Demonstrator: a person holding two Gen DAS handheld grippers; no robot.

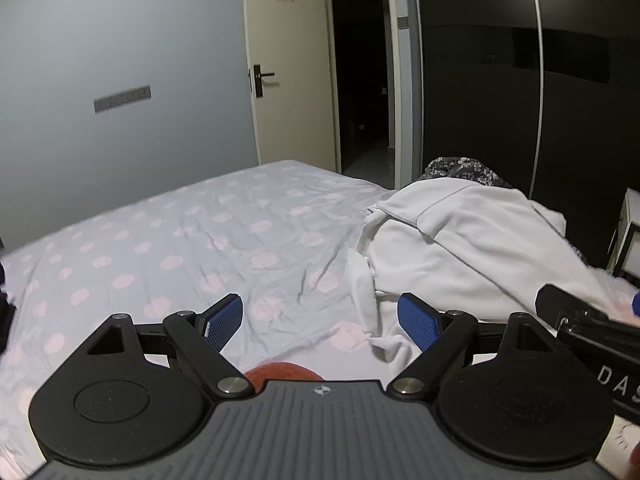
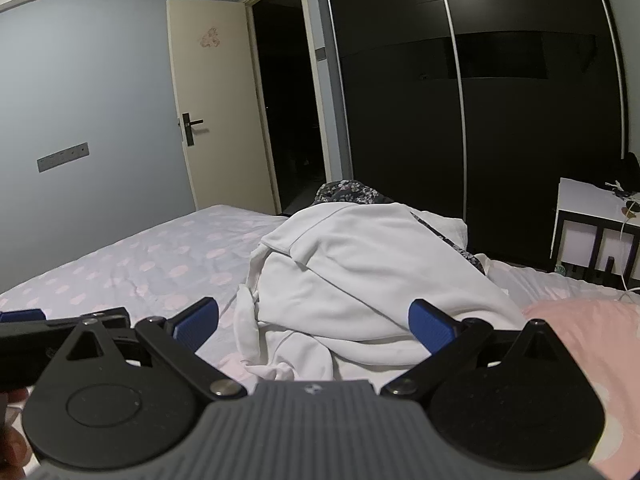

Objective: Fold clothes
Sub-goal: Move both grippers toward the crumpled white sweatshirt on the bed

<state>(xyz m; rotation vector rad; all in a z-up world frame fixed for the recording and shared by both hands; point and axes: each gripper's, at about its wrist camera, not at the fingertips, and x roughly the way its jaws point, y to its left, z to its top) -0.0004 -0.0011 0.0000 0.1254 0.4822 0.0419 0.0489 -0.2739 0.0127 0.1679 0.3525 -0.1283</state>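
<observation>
Lying crumpled in a heap on the dotted bedsheet (image 1: 180,240), the white garment (image 2: 360,264) filled the middle of the right wrist view, a dark floral garment (image 2: 352,194) behind it. Nothing looked folded yet; the whole job seemingly remained. Left gripper (image 1: 320,320) and right gripper (image 2: 314,324) hung spread wide, grasping nothing. The bunched heap showed no clear long axis or heading.

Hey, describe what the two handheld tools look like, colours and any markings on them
The left tool and the right tool look alike: black linkage arms with silver pivot bolts, blue textured pads on the fingers, round black discs either side, and a grey ribbed body bearing a small round emblem. White letters "DAS" show on the right tool's side.
</observation>
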